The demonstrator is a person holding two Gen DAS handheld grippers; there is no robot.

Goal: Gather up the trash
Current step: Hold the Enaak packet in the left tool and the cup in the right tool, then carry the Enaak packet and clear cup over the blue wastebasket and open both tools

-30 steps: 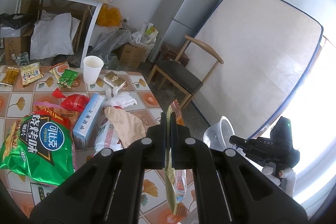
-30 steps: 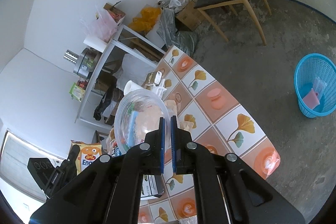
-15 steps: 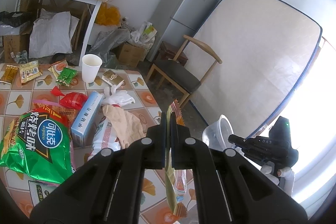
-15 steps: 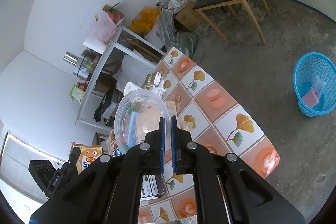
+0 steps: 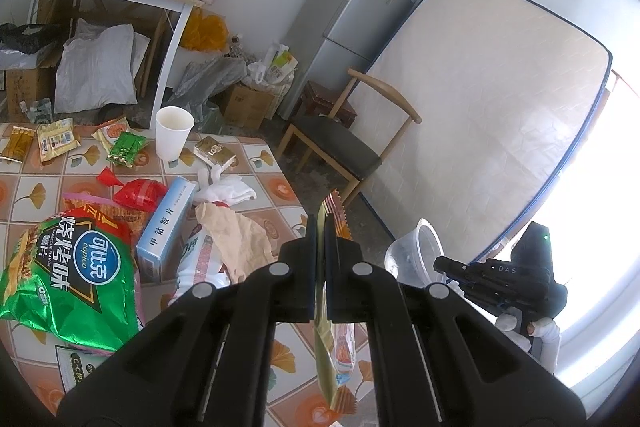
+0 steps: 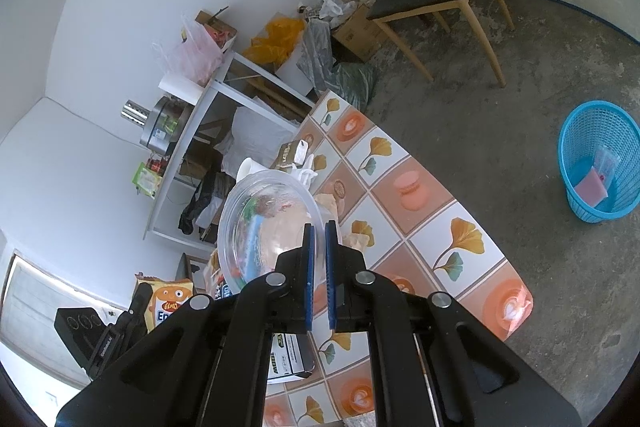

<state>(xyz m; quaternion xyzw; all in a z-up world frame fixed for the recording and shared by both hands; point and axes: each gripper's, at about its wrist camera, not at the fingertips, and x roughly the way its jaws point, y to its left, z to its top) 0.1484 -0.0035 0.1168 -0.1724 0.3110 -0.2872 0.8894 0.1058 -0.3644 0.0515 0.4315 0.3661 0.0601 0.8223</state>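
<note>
The left tool (image 5: 319,227) is pinching a flat snack wrapper (image 5: 332,347) edge-on between its closed jaws, the wrapper's serrated ends sticking out above and hanging below the grip; the right tool (image 6: 319,233) is clamping the rim of a clear plastic bowl (image 6: 264,227), which is tilting up and to the left of its jaws. Both are hovering over the tabletop (image 6: 424,223), whose patterned cloth is lying under a spread of trash; to the left of the left tool a green chip bag (image 5: 68,275), a blue box (image 5: 166,223) and a crumpled brown paper bag (image 5: 236,235) are lying close together, with a white paper cup (image 5: 173,133) standing further ahead; far to the right of the right tool a blue basket (image 6: 580,131) is sitting on the floor, well apart from the tabletop, holding a pink packet (image 6: 591,189).
</note>
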